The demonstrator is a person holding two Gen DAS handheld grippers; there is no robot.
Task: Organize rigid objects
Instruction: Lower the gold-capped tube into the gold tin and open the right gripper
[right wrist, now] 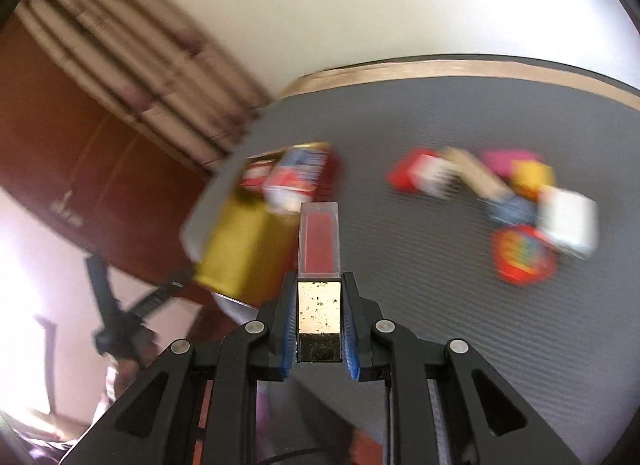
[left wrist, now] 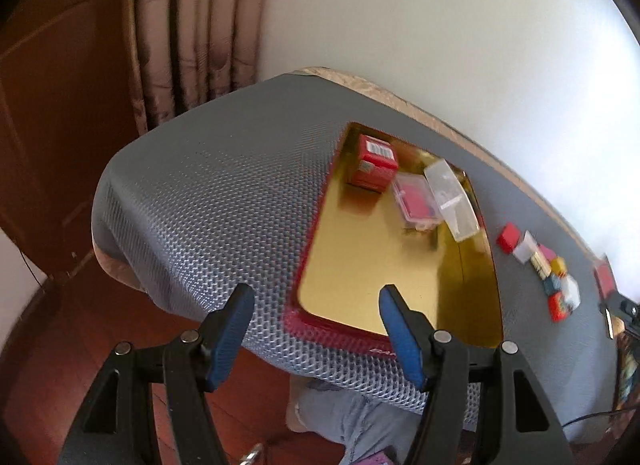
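Clear-lidded slim box [right wrist: 319, 241] clenched in right tool [right wrist: 319, 329]; left tool [left wrist: 316, 329] released above mesh mat [left wrist: 208, 193]

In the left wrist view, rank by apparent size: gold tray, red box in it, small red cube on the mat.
1. gold tray
2. red box
3. small red cube
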